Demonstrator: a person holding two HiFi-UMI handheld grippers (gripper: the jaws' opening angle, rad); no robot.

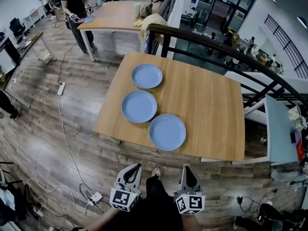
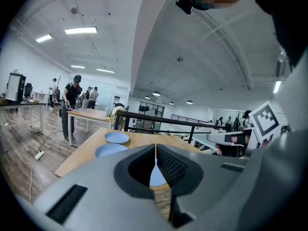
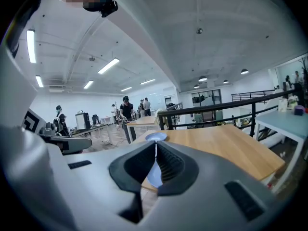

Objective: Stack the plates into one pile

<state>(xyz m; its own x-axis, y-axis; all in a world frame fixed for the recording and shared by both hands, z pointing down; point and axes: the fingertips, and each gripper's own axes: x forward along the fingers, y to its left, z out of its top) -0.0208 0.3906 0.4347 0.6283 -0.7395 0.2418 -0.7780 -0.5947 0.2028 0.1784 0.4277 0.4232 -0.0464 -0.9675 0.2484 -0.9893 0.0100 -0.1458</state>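
A wooden tabletop (image 1: 211,114) fills the middle of the head view, and three blue plates lie on it in a slanting row, each apart from the next with none stacked. The far plate (image 1: 147,76) is at upper centre, the middle plate (image 1: 139,106) is just below and left of it, and the near plate (image 1: 167,132) is toward the tabletop's lower edge. The left gripper (image 1: 136,168) and right gripper (image 1: 186,169) sit at the bottom of the frame over the wood floor, short of the tabletop and touching no plate. In each gripper view the jaws are closed together with nothing between them. A dark railing (image 1: 216,44) runs behind the tabletop, and a person (image 1: 77,6) stands by a second table (image 1: 113,16) at upper left.
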